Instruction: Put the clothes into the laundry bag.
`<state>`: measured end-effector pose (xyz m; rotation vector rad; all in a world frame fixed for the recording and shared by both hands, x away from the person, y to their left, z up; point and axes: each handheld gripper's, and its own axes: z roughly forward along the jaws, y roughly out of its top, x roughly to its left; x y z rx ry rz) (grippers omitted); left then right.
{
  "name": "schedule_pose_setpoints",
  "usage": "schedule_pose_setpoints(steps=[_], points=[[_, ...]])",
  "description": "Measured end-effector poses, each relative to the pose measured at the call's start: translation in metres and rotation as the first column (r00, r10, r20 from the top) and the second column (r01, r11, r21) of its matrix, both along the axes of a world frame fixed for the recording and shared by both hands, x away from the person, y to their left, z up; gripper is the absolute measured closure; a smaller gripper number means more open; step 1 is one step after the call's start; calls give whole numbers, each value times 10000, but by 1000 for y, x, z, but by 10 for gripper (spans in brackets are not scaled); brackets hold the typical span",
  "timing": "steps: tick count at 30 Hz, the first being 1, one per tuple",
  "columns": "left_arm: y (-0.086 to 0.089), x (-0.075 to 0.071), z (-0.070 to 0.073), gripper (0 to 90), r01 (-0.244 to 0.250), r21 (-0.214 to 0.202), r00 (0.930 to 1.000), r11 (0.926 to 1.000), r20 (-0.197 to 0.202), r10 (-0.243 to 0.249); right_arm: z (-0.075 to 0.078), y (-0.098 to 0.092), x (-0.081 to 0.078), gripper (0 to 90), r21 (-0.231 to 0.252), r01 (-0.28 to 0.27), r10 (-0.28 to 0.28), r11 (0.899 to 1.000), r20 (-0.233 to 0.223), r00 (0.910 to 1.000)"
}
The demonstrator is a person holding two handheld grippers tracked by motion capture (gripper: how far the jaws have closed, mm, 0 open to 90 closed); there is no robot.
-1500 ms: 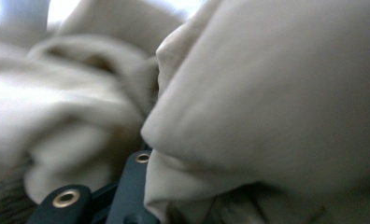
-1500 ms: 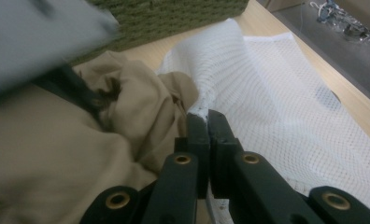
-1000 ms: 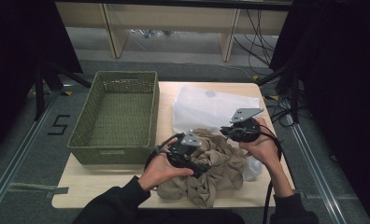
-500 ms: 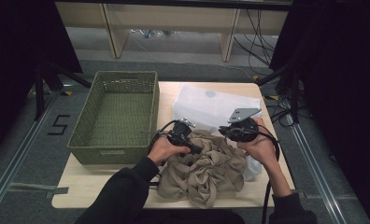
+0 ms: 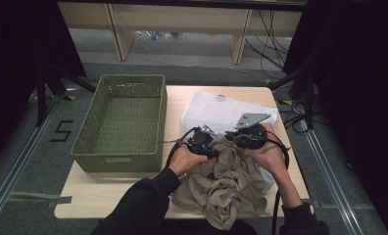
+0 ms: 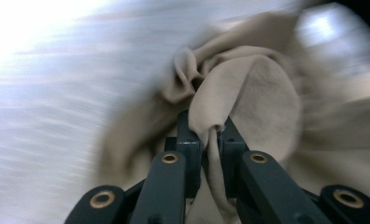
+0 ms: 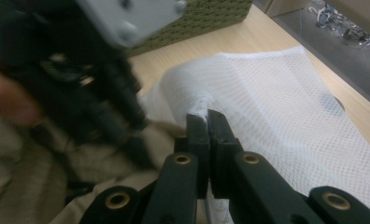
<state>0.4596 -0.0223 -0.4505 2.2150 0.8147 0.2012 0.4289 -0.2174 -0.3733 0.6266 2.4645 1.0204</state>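
Observation:
A crumpled tan cloth (image 5: 221,181) lies bunched on the near right of the wooden table (image 5: 109,196), in front of a white mesh bag (image 5: 216,110). My left gripper (image 5: 210,148) has just been closing, and in the left gripper view (image 6: 206,133) its pads pinch a fold of the tan cloth (image 6: 262,93). My right gripper (image 5: 233,140) is shut on the near edge of the mesh bag, as its own view shows (image 7: 205,119), with the netting (image 7: 276,93) spreading away to the right. The two grippers sit close together over the bag's near edge.
A green woven basket (image 5: 121,122) stands on the left half of the table, with nothing in it. The blurred left gripper (image 7: 80,84) fills the left of the right gripper view. Shelving legs and cables lie on the floor beyond the table.
My left gripper has moved away from the person across the cloth toward the bag's edge and closed on a fold. The cloth has shifted with it. The right hand has stayed put.

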Motion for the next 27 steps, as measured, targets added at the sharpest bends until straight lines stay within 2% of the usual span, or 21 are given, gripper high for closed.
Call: schedule_pose_setpoints(steps=[1,2,3,4,5,6,7,8,9,12,14,15,17,18,19,20,21,23,24,25,27], points=[[4,4,-2,816,-448,-458,9987,9979,-257,437,0,0,-1,900,39,42,-42,10000,-115,9999],[4,4,-2,800,-448,-458,9987,9979,-257,437,0,0,-1,900,39,42,-42,10000,-115,9999],[12,7,-1,763,-866,-764,9953,9933,-512,828,1,-3,-2,900,-32,-19,19,10000,-42,10000],[12,7,-1,704,-866,-764,9953,9933,-512,828,1,-3,-2,900,-32,-19,19,10000,-42,10000],[16,6,2,704,-669,-674,9968,9955,-486,637,1,-4,-3,900,4,31,-31,10000,-84,10000],[20,0,8,625,-718,-739,9967,9947,-437,687,2,-5,-3,900,30,34,-34,10000,-132,9999],[27,-9,17,452,-834,-639,9959,9945,-402,810,1,-7,-2,900,47,153,-152,9999,-79,9999],[30,-16,23,388,-768,-516,9965,9957,-363,750,1,-8,-2,900,4,93,-93,10000,-86,9999],[30,-16,23,356,-768,-516,9965,9957,-363,750,1,-8,-2,900,4,93,-93,10000,-86,9999],[40,-34,32,282,-609,-7,9981,9981,63,610,-1,-8,-2,900,32,118,-118,9999,-237,9996],[44,-36,23,227,-701,560,9972,9960,298,685,0,-6,-3,900,-47,155,-155,9999,-155,9998],[44,-34,17,221,-785,737,9969,9942,81,781,0,-5,-3,900,-77,50,-50,10000,-71,10000],[43,-31,11,229,-897,928,9960,9916,78,893,0,-5,-2,900,-87,-38,38,10000,4,10000],[41,-27,-4,254,-1007,989,9941,9900,-302,1041,-1,-3,-4,900,-110,60,-62,9999,-148,9999],[41,-27,-4,316,-1007,989,9941,9900,-302,1041,-1,-3,-4,900,-110,60,-62,9999,-148,9999],[38,-24,-17,442,-518,800,9944,9954,-881,589,-1,-2,-4,900,-142,7,-9,9999,-147,9999],[36,-27,-19,643,-37,813,9977,9967,-668,92,-2,-1,-3,900,-178,-72,70,9998,-105,9999],[32,-31,-18,797,-87,615,9990,9981,-424,113,-3,1,-3,900,-94,47,-48,9999,-115,9999],[27,-35,-14,797,-25,297,9996,9996,-293,34,-4,3,-2,900,-160,-42,39,9999,-174,9998],[20,-38,-5,830,269,-284,9995,9992,-161,-273,-6,9,-2,900,-94,-142,142,9999,-101,9998],[12,-36,3,832,391,-439,9991,9983,161,-384,-5,12,-3,900,-72,-266,264,9996,-245,9993]])
